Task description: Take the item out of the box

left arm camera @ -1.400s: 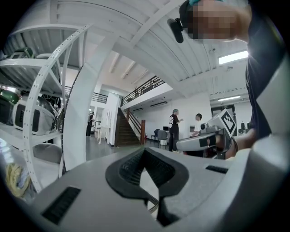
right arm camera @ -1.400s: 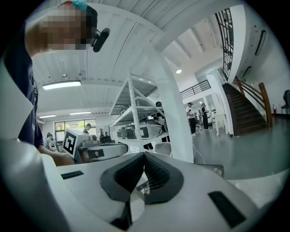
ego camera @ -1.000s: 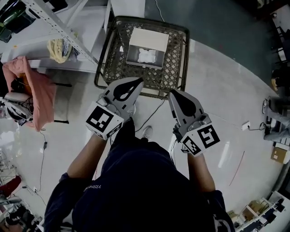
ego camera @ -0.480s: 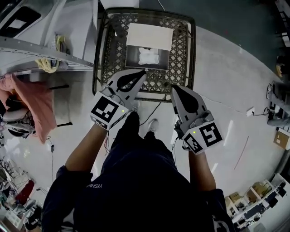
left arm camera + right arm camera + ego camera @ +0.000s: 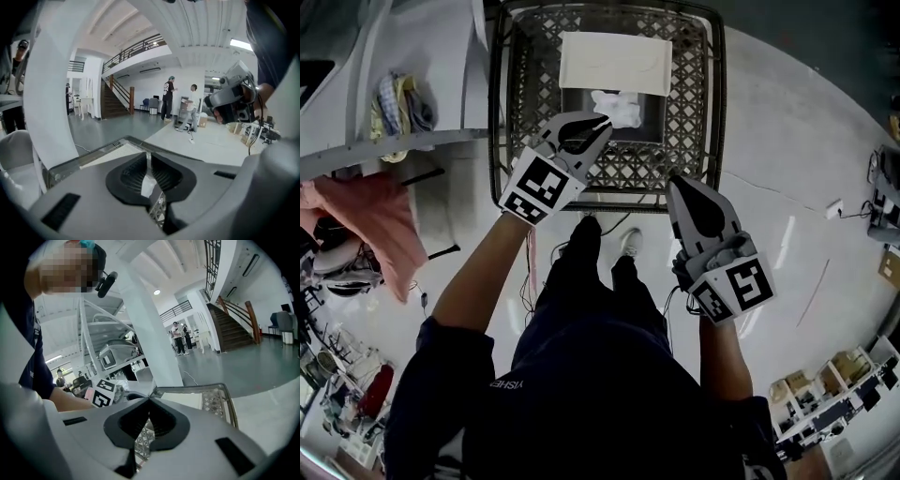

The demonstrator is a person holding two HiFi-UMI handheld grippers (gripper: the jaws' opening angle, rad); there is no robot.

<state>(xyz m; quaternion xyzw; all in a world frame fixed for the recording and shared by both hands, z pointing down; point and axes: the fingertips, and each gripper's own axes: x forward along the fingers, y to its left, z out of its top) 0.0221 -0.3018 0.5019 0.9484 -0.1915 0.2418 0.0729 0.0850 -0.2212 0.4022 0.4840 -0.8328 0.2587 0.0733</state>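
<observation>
Head view offers little to read. The left gripper [image 5: 602,120] and the right gripper [image 5: 679,180] each carry marker cubes [image 5: 542,186] with black-and-white squares but no letters. The pale print on the person's dark shirt [image 5: 508,384] is too small to make out.

The white item [image 5: 617,106] lies in an open box [image 5: 652,120] whose pale flap [image 5: 614,63] is folded back on the far side. The box stands inside a lattice basket [image 5: 686,103] on the floor [image 5: 787,141].

The left gripper reaches over the basket's near rim, its tip just at the item's near left edge; whether it touches cannot be told. Left gripper view shows its jaws pressed together with nothing pinched, and a white patch shows through the slit below the tips.

The right gripper hangs near the basket's near right corner, well apart from the item. Right gripper view shows its jaws likewise closed and empty, with only lattice showing past them.
</observation>
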